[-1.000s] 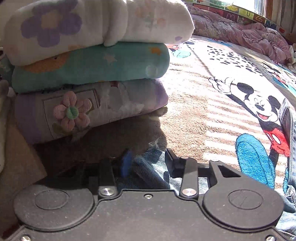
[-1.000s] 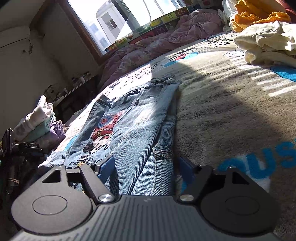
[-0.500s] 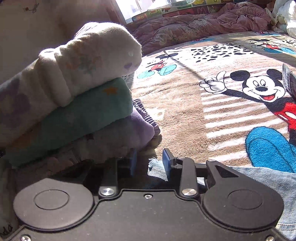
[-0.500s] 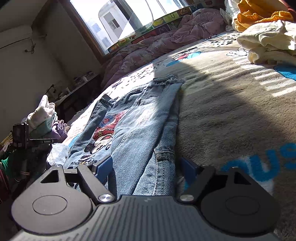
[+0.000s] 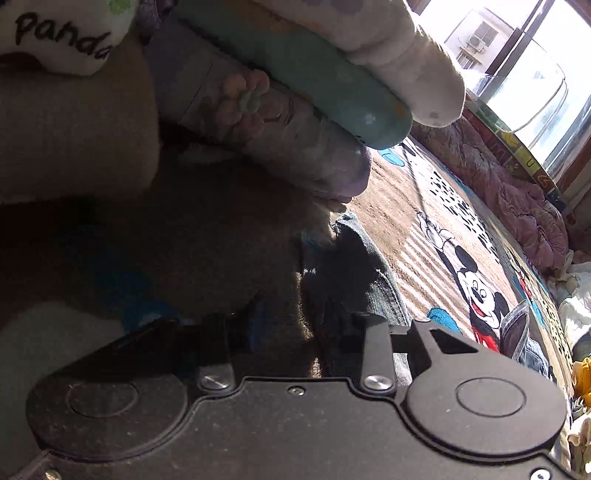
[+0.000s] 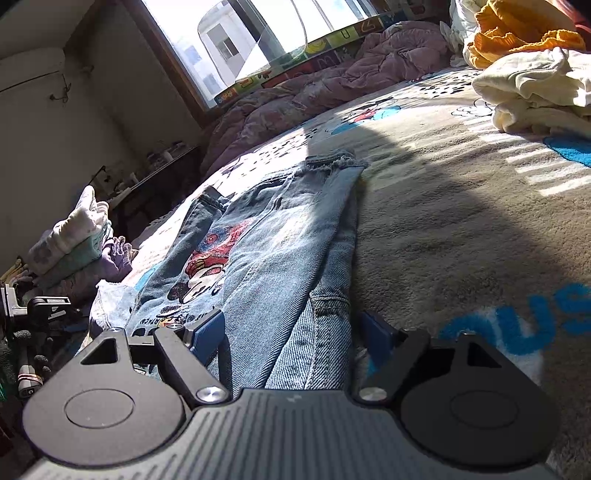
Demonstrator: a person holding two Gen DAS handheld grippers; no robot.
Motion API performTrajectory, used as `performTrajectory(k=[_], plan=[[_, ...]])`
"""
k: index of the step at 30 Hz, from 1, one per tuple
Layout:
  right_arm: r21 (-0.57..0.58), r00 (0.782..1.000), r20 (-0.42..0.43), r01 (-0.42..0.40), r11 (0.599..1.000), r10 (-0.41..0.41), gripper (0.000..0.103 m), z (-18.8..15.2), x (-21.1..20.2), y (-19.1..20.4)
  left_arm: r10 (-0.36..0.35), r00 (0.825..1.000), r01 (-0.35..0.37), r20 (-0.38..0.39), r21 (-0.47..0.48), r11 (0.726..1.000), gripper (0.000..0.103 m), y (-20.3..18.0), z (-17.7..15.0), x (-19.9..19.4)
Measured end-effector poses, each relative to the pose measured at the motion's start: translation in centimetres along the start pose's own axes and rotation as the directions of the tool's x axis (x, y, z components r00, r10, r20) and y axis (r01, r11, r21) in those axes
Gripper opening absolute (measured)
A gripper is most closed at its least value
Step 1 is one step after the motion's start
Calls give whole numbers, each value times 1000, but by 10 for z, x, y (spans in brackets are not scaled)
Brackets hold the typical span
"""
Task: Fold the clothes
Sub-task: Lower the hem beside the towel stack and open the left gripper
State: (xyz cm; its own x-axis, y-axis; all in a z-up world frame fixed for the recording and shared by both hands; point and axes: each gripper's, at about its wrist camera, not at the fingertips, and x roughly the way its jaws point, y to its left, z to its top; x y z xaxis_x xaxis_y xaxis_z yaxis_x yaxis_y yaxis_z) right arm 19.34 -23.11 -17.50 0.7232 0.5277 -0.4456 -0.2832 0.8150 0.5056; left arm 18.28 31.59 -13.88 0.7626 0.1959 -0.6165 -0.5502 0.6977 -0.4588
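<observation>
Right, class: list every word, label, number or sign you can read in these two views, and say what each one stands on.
"panda": black handwriting-style letters on a white fabric item, top left of the left wrist view.
"US": big blue letters, cut off by the frame edge, on the beige blanket in the right wrist view.
Lettering under the cartoon print on the jeans: too blurred to read.
Letters on the colourful strip below the window: too small to read reliably.

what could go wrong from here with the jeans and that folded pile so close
The left hand-held gripper works in deep shadow right beside the folded pile, so it could nudge or topple that pile. Whether it holds the jeans cannot be told; denim could slip. The right hand-held gripper straddles doubled denim and may pinch only one layer.
</observation>
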Motion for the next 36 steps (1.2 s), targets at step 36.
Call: performTrajectory(k=[36], plan=[[2, 1000, -1, -1, 1000, 1, 80, 1, 3, -1, -104, 990, 104, -91, 0, 995, 30, -65, -109, -66]])
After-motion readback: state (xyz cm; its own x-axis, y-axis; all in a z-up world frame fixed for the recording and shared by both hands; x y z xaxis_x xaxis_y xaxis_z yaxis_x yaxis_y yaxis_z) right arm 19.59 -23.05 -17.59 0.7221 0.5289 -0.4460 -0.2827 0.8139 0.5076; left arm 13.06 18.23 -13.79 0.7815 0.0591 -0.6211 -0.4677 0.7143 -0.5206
